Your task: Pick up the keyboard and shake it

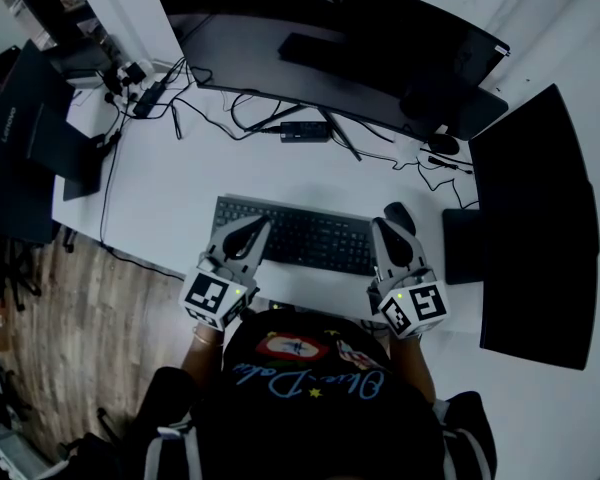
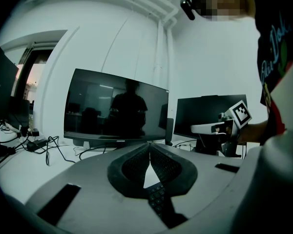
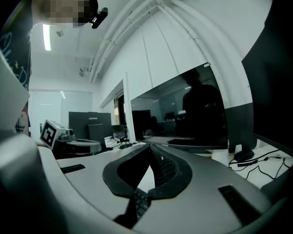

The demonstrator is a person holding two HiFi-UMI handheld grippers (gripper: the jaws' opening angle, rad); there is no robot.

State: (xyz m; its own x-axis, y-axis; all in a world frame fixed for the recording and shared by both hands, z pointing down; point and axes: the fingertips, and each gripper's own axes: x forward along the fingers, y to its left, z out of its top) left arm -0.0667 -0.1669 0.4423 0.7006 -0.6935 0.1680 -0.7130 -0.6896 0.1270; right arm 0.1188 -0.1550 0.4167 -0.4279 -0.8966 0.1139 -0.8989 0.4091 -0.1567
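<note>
**Grip state.** The jaws of the left gripper (image 2: 150, 146) are closed together at the tips, with the left end of the keyboard (image 1: 305, 236) clamped low between the pads. The right gripper (image 3: 150, 147) is closed the same way on the keyboard's right end. Each gripper view shows key rows pinched at the base of the jaws.

**Position.** The keyboard lies level between the two grippers, just in front of the person, over the white desk (image 1: 180, 183). Whether it is clear of the desk surface cannot be told. A mouse (image 1: 400, 215) sits just beyond the right gripper. The wide monitor (image 1: 330, 48) and its cables (image 1: 230, 113) stand behind.

**Step in hand.** Pick-up, judged to be at the lift stage. The shake is not yet done.

**Next move.** Raise both ends evenly, clear of the mouse and monitor, then shake with both grips firm.
</note>
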